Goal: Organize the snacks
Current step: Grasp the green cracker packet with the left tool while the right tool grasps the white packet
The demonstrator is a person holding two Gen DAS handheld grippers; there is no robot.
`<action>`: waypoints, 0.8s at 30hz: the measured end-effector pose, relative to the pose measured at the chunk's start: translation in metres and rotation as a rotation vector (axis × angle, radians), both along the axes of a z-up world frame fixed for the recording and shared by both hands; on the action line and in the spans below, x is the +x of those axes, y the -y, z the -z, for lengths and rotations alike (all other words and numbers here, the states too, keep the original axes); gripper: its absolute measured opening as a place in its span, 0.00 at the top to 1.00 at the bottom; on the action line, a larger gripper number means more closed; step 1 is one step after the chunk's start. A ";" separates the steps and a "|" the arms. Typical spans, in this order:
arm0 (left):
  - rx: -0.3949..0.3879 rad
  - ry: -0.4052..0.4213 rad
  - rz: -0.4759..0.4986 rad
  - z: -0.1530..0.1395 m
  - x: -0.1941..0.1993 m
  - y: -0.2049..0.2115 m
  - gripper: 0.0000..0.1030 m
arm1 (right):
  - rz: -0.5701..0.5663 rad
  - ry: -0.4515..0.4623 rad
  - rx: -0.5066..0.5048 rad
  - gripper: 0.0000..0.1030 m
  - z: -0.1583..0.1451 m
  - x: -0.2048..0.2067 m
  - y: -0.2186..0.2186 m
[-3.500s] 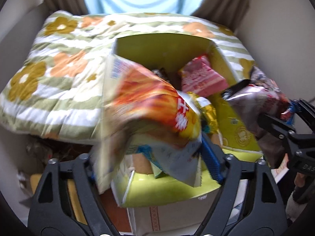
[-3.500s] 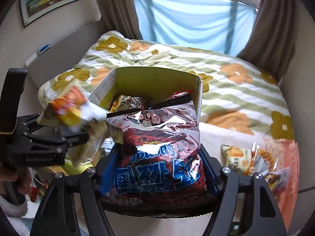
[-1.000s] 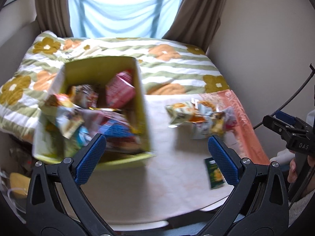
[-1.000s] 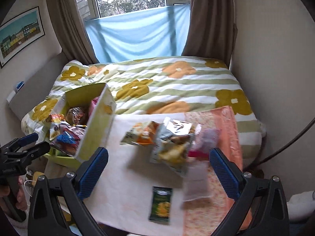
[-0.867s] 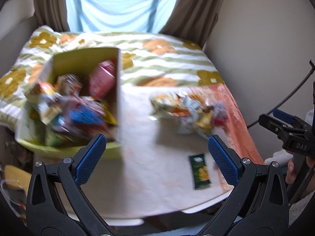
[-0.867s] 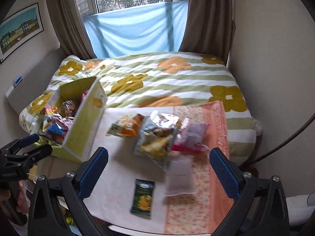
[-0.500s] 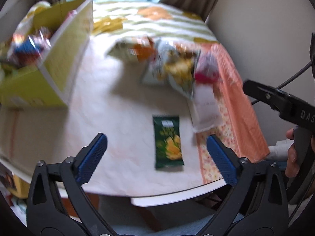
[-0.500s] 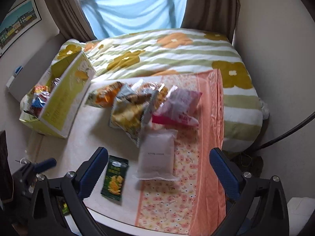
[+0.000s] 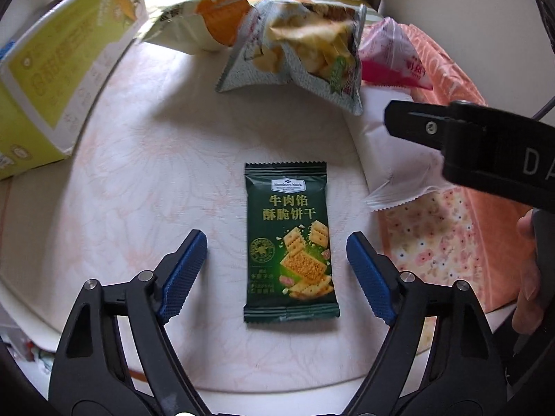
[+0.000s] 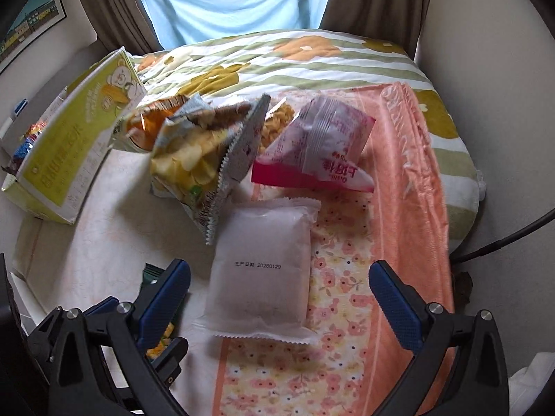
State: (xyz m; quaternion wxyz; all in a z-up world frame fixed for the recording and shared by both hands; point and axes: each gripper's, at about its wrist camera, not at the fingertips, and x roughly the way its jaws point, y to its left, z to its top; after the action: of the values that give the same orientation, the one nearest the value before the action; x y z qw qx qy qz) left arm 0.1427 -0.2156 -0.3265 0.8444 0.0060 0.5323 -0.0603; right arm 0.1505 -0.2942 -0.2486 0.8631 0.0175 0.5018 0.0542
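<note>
A dark green cracker packet [image 9: 289, 239] lies flat on the pale table. My left gripper [image 9: 277, 270] hangs just above it, one blue pad on each side; the jaws are closing and the pads stand clear of the packet. A plain white pouch [image 10: 263, 270] rests on the flowered orange cloth [image 10: 392, 208]. My right gripper [image 10: 279, 306] is open above that pouch, a pad on either side, touching nothing. The green packet [image 10: 151, 274] peeks out behind the right gripper's left finger.
A chip bag [image 10: 204, 159], an orange snack bag [image 9: 204, 24] and a pink pouch [image 10: 319, 145] are heaped at the back of the table. The yellow-green box [image 10: 73, 145] of snacks stands at the left. The table's front edge [image 9: 242, 384] is close. A hand [image 9: 527, 274] holds the right gripper.
Both grippers have come down toward the table. The left one swung from the box to the green packet and its jaws have narrowed. The right one now straddles the white pouch.
</note>
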 end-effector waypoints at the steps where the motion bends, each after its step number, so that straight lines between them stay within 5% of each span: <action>1: 0.011 0.015 0.006 0.000 -0.001 0.001 0.21 | -0.001 -0.004 0.003 0.01 0.003 0.000 0.000; 7: 0.049 0.045 0.049 -0.001 -0.005 0.008 0.34 | -0.014 0.005 -0.033 0.01 0.012 0.003 -0.004; 12: 0.049 0.056 0.103 -0.005 -0.008 0.012 0.57 | -0.035 0.020 -0.066 0.01 0.015 0.006 -0.010; 24: 0.068 0.032 0.027 -0.011 -0.005 -0.017 0.61 | -0.067 0.026 -0.122 0.08 0.021 0.010 -0.021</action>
State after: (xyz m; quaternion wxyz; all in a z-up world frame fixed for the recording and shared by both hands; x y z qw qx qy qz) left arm 0.1382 -0.1987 -0.3157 0.8513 0.0429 0.5201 -0.0536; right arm 0.1606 -0.2732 -0.2701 0.8668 -0.0527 0.4931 0.0524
